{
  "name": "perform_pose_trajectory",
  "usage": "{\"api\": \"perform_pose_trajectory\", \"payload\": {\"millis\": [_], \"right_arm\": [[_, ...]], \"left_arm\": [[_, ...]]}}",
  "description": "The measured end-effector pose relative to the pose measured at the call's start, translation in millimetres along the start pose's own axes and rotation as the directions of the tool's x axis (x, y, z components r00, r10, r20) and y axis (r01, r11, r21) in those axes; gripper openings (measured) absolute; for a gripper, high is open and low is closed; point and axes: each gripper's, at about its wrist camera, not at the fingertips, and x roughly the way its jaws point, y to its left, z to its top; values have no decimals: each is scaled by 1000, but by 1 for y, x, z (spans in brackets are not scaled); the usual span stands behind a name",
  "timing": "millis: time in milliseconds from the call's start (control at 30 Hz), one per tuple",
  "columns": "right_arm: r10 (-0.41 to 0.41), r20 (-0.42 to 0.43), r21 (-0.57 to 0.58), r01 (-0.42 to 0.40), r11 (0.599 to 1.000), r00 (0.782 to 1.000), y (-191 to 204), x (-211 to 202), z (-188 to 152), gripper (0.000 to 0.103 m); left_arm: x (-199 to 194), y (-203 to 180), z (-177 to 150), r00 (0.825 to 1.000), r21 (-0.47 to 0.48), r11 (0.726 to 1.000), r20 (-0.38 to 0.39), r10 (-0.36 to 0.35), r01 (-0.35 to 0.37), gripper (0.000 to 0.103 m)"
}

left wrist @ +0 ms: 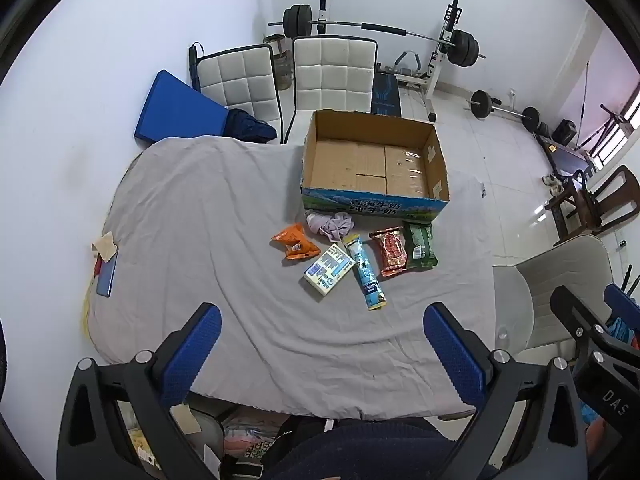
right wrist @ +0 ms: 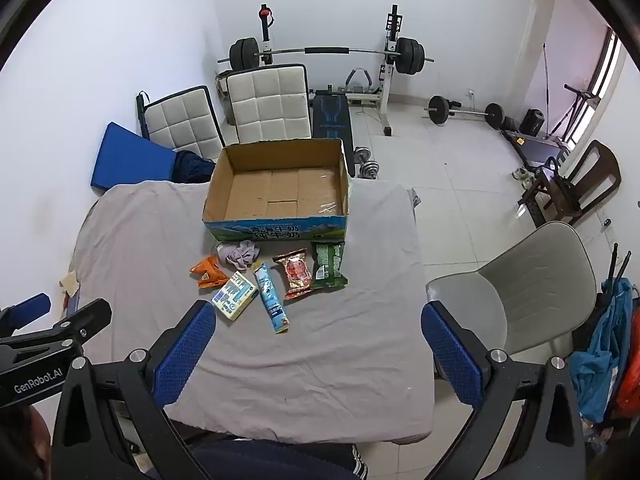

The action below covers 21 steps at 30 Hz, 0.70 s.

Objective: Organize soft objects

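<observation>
We hold left gripper [left wrist: 322, 346] and right gripper [right wrist: 318, 344] wide, empty, above snacks [left wrist: 390, 250] near box [left wrist: 374, 200].

Open cloth near the grippers, clutter toward 12 o'clock

From the left gripper [left wrist: 322, 344], wide open, bare grey cloth [left wrist: 192, 240] runs toward 10 o'clock; at 12 o'clock a cluster of snack packets [left wrist: 352, 256] and a crumpled rag [left wrist: 330, 224] lies just before the cardboard box [left wrist: 372, 200], whose near wall blocks low passage. A grey chair [right wrist: 520, 292] stands at 2 o'clock off the table edge.
</observation>
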Motion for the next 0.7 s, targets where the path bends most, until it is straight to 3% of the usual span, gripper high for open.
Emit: {"api": "perform_pose_trajectory", "payload": {"millis": [700], "right_arm": [[-4, 25, 1, 4, 1000, 1000, -4, -18, 2, 103]], "left_arm": [[-8, 3, 2, 1000, -9, 1000, 15, 12, -12, 103]]}}
